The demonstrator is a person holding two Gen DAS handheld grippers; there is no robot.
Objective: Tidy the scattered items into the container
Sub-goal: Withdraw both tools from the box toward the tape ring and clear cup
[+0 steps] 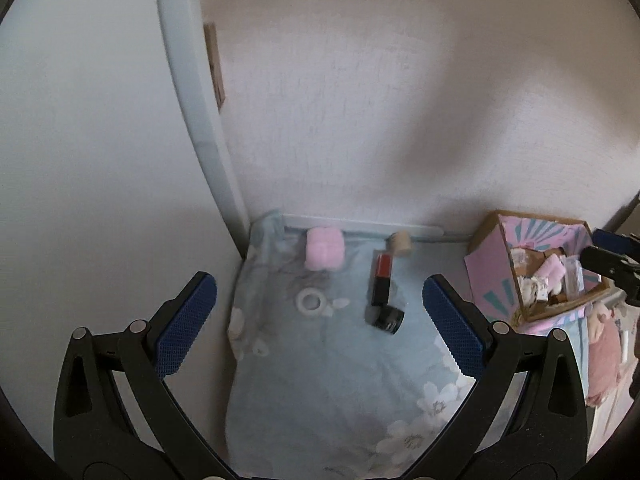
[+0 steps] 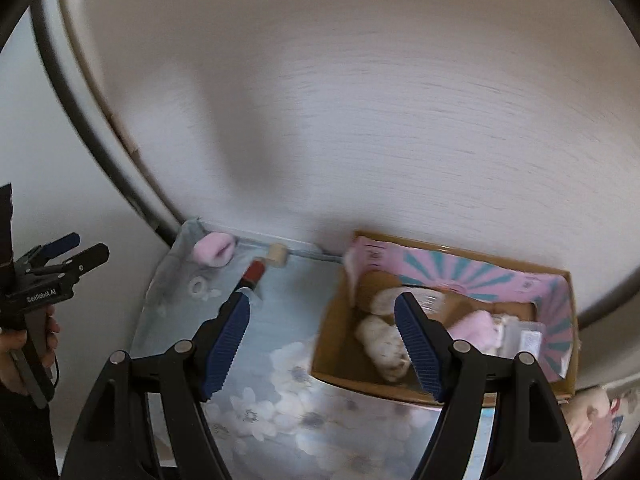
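nearest, the left gripper [image 1: 320, 320] hung wide and empty, left of the cardboard box [image 2: 460, 252]; the right gripper [image 2: 324, 344] gaped empty at its near rim. beyond, left of the box, lay a lipstick [image 1: 382, 280], white ring [image 1: 309, 301], pink sponge [image 1: 323, 249] and cork [image 1: 400, 243].

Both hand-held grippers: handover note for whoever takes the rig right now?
Left hand-held gripper: open, empty, above the blue floral cloth.
Right hand-held gripper: open, empty, at the near-left edge of the pink-lined cardboard box.
Done: box already holds several items, including a pink fluffy piece.
Left on the cloth: pink fluffy cube, small beige cylinder, red-and-black rectangular case, black round jar, white ring.
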